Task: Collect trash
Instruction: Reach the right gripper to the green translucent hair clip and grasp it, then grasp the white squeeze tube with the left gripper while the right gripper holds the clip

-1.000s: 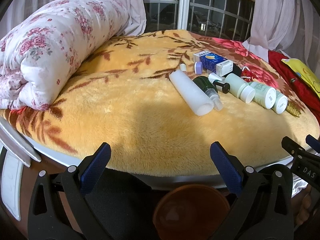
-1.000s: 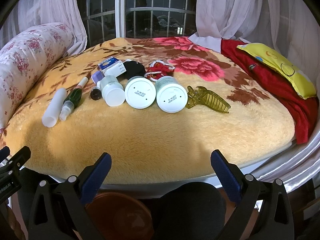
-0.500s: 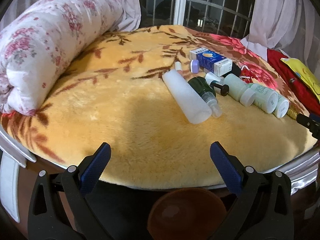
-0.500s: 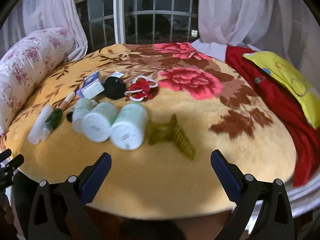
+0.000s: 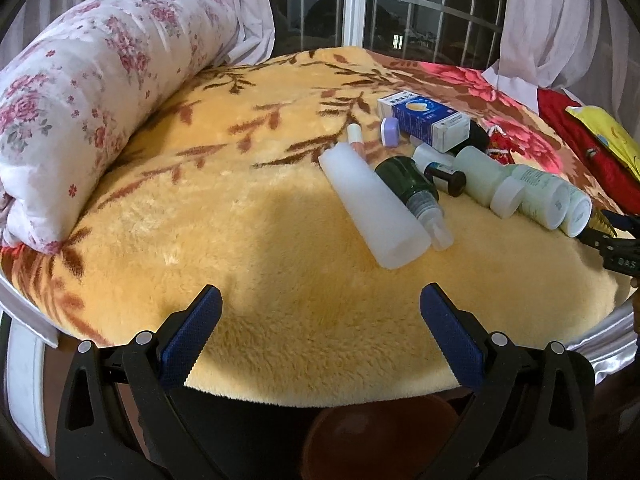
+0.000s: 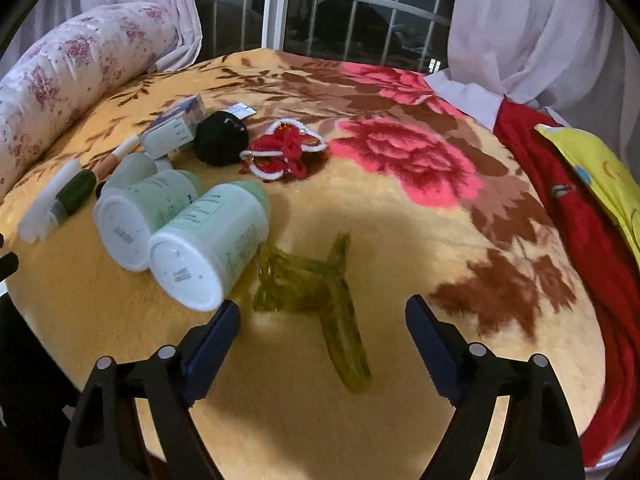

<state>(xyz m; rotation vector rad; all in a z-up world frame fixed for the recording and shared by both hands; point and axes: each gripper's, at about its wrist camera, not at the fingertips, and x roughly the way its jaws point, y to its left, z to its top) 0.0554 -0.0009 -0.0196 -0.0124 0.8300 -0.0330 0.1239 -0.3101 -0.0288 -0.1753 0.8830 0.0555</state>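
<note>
Several items lie in a row on the yellow plush blanket (image 5: 200,216): a white tube (image 5: 376,208), a dark green spray bottle (image 5: 412,192), a blue and white box (image 5: 424,120), pale green jars (image 6: 208,240) and a green hair claw (image 6: 320,292). My left gripper (image 5: 320,340) is open and empty at the bed's near edge, short of the tube. My right gripper (image 6: 322,344) is open and empty, its fingers either side of the hair claw, just above it. The right gripper's tip shows at the left view's right edge (image 5: 616,240).
A rolled floral quilt (image 5: 80,92) lies on the left. A red cloth (image 6: 580,232) and a yellow cushion (image 6: 600,172) lie on the right. A black pouch (image 6: 220,140) and a red knot ornament (image 6: 284,156) lie behind the jars. A brown bin (image 5: 380,440) stands below the bed edge.
My right gripper has moved forward and right over the bed until the hair claw lies between its fingers. My left gripper has moved slightly forward over the bed edge.
</note>
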